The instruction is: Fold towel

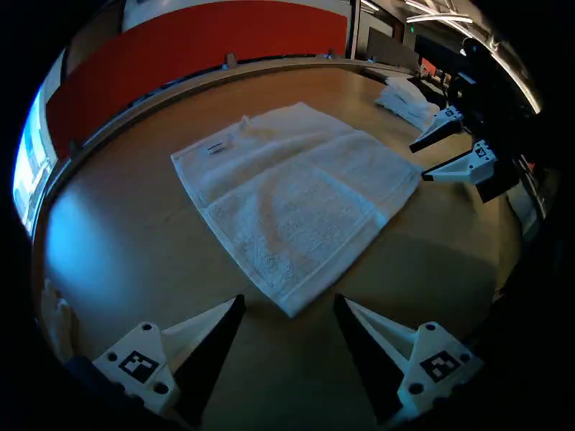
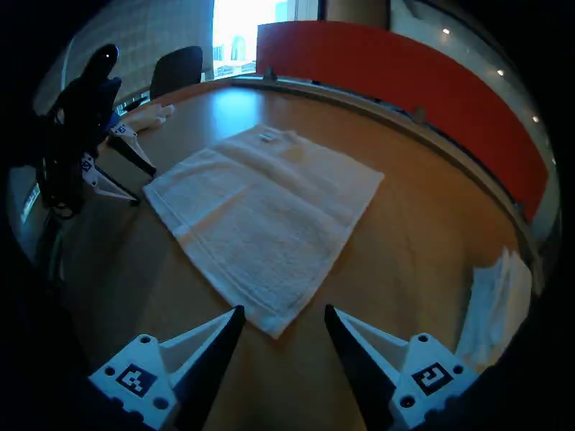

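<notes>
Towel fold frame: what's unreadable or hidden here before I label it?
Tag on the towel: too small to read, both views.
Towel layers: single or doubled, cannot tell; the underside is hidden against the table.
Cloth pile: cut off by the right gripper view's edge.
Behind the left gripper: too dark to make out what holds it, right gripper view.

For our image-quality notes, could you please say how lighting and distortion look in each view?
Left gripper view: dim, blue sheen on the table left of the towel, far edge bowed. Right gripper view: window blown out, glare on the table beyond the towel.
</notes>
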